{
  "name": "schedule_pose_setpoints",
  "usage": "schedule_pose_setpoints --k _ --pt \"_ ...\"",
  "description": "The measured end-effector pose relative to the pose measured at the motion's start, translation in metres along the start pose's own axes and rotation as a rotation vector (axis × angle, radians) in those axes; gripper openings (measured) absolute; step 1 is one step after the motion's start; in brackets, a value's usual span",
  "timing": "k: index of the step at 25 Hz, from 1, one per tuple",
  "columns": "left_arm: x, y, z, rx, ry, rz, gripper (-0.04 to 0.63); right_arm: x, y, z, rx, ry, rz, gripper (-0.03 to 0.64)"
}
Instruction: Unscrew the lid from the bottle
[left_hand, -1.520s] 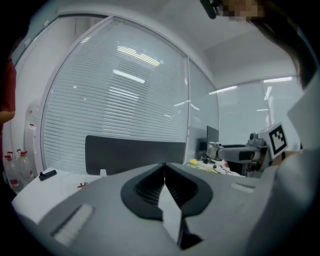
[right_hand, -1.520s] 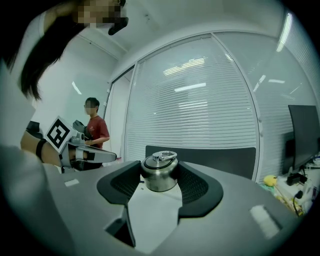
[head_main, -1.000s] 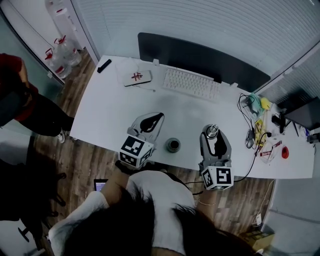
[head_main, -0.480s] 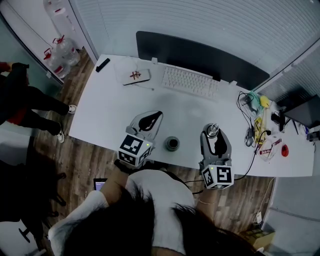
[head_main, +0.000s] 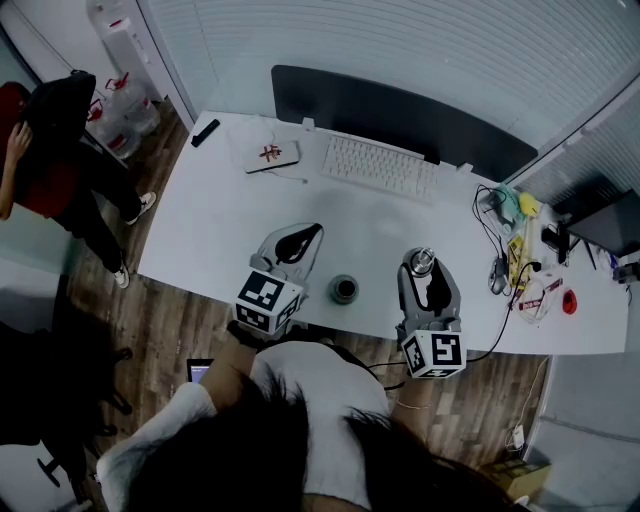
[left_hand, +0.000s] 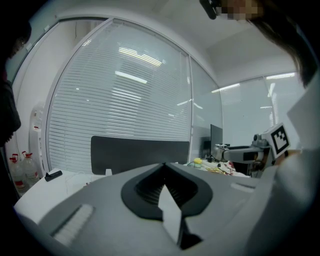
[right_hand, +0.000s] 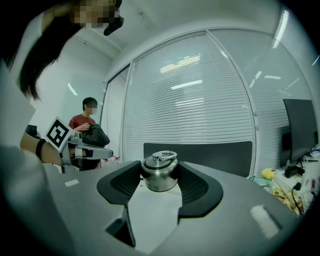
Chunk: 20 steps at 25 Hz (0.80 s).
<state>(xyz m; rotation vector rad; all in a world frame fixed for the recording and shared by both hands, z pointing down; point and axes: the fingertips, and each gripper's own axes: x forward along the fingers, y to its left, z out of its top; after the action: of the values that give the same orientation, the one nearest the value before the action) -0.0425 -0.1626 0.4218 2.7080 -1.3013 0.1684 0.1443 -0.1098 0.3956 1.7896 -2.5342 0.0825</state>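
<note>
White desk (head_main: 222, 222), dark partition panel (head_main: 400, 115) behind it, wood-plank floor (head_main: 175, 330), glass walls (head_main: 190, 75) with closed white blinds (head_main: 420, 45)

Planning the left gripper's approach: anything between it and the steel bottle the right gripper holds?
A small dark round cup stands on the table between them, slightly nearer the person than the straight path.

My left gripper (head_main: 306, 236) and right gripper (head_main: 424, 268) are smooth grey shells with black ribbed pads (right_hand: 198, 186) lining the jaws. Each carries a white cube (head_main: 268, 302) printed with black square markers. I wear a white short-sleeved shirt (head_main: 312, 400), my hair (head_main: 240, 455) is dark, and a dark band (right_hand: 40, 148) circles my left wrist.
</note>
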Motion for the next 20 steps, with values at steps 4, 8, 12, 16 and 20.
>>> schedule_pose_setpoints --k 4,8,12,16,20 --pt "-0.0004 0.0016 0.0004 -0.001 -0.001 0.003 0.058 0.0013 0.0006 0.0003 0.004 0.001 0.002 0.233" --pt "-0.0002 0.0021 0.0013 0.0 -0.002 0.002 0.058 0.0023 0.0021 0.0001 0.01 0.003 0.005 0.233" --pt "-0.0011 0.0045 0.0022 0.0 -0.004 0.003 0.058 0.0038 0.0032 0.0009 0.012 0.005 0.002 0.233" --pt "-0.0029 0.0051 0.0036 0.002 -0.006 0.01 0.058 0.0032 0.0032 -0.0009 0.014 0.009 0.003 0.233" --pt "-0.004 0.0056 0.0036 0.003 -0.008 0.012 0.058 0.0026 0.0043 -0.0008 0.016 0.007 0.003 0.233"
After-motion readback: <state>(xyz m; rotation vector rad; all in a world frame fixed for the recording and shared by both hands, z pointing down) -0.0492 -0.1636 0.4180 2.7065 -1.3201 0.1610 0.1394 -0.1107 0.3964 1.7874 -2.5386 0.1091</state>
